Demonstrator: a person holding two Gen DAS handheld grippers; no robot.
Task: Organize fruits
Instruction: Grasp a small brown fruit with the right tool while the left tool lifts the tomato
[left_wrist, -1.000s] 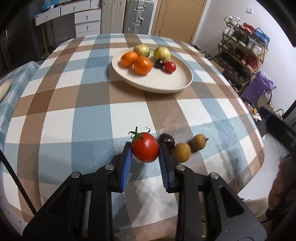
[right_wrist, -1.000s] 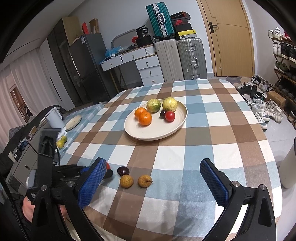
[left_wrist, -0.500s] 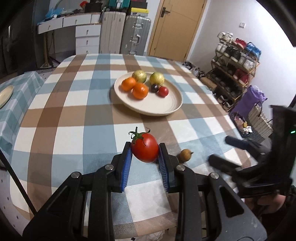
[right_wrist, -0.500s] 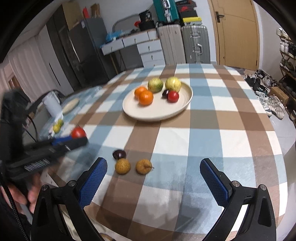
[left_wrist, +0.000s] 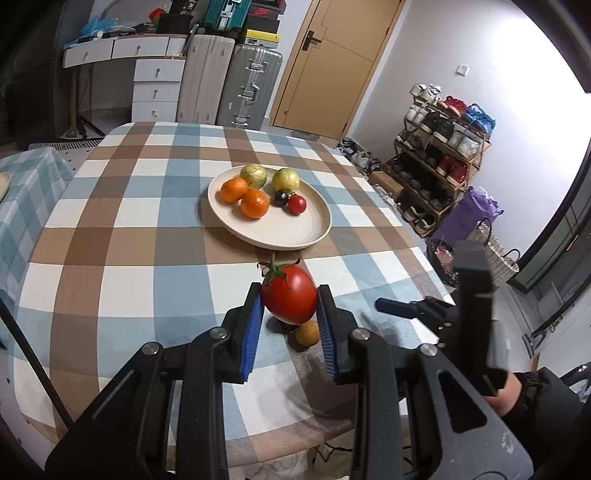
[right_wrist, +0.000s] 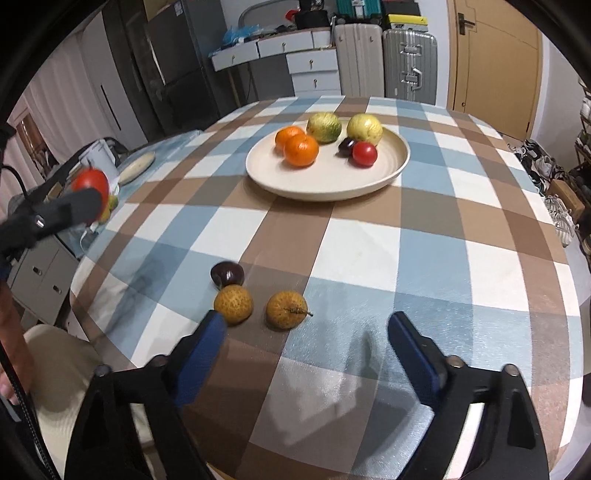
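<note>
Left gripper (left_wrist: 290, 314) is pinching the tomato (left_wrist: 289, 293) between its blue fingers (left_wrist: 252, 332), holding it above the checked bench (left_wrist: 129, 236), short of the plate (left_wrist: 310, 236). Risk: the smooth round tomato could be slipping out or bruising if squeezed harder, or bumping the small red fruit (left_wrist: 296, 204) when set down. Right gripper (right_wrist: 306, 345) is hovering low with fingers spread wide, empty, angled toward the two brown fruits (right_wrist: 286, 309) and the dark fruit (right_wrist: 227, 274) lying near the bench edge.
</note>
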